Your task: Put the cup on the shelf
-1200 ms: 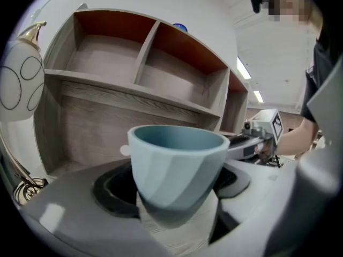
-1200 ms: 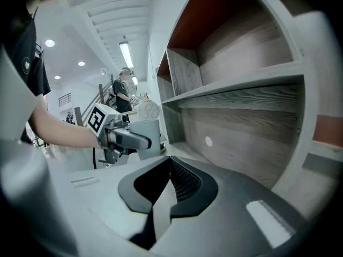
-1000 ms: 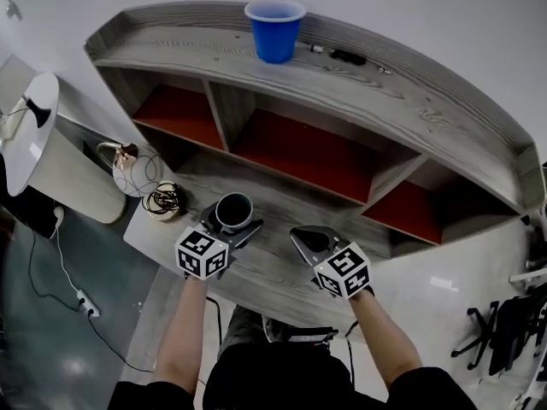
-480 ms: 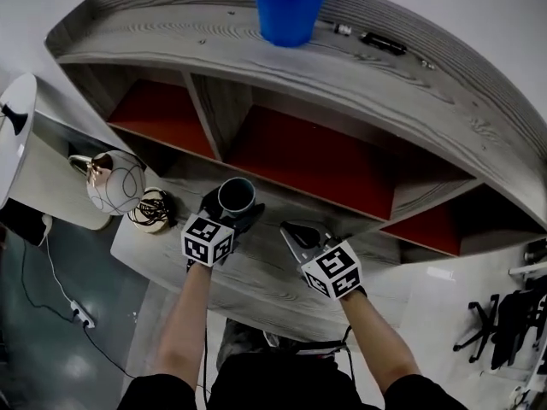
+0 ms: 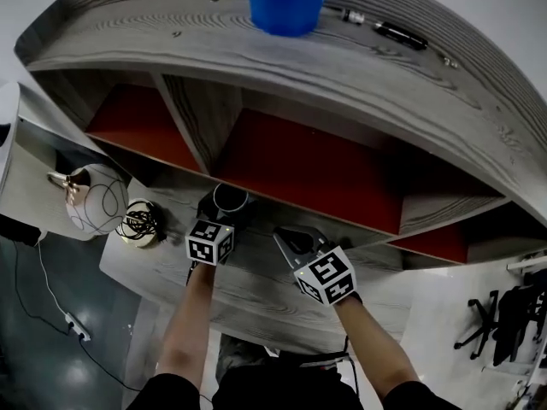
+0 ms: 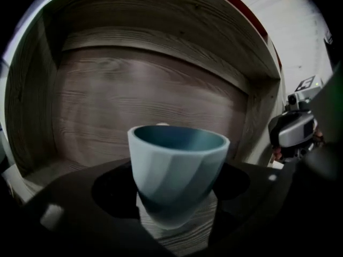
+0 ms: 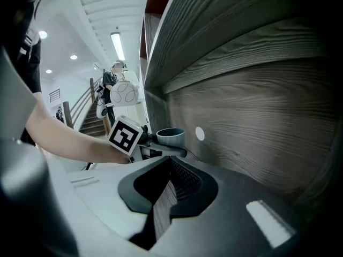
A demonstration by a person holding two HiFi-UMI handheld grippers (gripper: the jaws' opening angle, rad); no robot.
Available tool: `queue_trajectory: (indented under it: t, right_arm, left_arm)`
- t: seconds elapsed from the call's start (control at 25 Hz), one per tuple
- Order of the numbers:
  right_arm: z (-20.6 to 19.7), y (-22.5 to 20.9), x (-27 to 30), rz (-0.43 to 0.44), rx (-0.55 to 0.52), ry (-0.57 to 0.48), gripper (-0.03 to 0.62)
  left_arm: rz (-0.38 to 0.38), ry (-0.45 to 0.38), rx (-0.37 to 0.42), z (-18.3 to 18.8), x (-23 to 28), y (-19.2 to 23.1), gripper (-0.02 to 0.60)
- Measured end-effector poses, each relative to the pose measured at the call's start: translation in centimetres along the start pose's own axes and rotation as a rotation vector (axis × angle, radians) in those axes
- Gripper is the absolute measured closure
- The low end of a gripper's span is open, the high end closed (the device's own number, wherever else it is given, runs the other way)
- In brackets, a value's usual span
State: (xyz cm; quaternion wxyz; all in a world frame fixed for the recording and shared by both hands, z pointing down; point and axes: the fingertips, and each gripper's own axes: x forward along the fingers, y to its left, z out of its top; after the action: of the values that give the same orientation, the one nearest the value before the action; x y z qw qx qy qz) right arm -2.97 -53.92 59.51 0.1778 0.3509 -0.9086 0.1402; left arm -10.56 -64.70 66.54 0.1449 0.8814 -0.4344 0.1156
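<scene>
Cable coil (image 5: 137, 222) lies far L on the shelf's lower board (image 5: 256, 276). L gripper (image 5: 226, 215), jaws spread wide, clamps the grey-blue cup (image 5: 231, 198) upright at the mouth of the middle red-backed bay (image 5: 316, 169). Can't tell whether its base touches the board. R gripper (image 5: 289, 239) sits just beside, jaws closed to a slit, empty. Risks, as judged: the grip looks low on a tapered wall, so the cup may tip on release. Set too near the front edge, it could drop off.

A black pen (image 5: 395, 32) lies up top; coiled cable (image 5: 139, 223) sits lower left.
</scene>
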Motion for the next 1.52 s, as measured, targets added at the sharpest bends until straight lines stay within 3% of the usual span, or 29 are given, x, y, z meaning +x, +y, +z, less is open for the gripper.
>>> queue_trajectory:
  t: [0.4, 0.92, 1.52]
  right_arm:
    - [-1.2, -0.7, 0.4, 0.000, 0.012, 0.020, 0.582]
    - [-1.4, -1.5, 0.2, -0.002, 0.032, 0.018, 0.582]
    - [-1.1, -0.3, 0.3, 0.012, 0.036, 0.014, 0.582]
  left_arm:
    - [0.039, -0.008, -0.005, -1.2, 2.4, 1.7, 0.204]
    - [0.059, -0.065, -0.005, -0.1, 3.5, 2.1, 0.204]
    - [0.029, 0.062, 0.085, -1.4, 2.3, 1.1, 0.206]
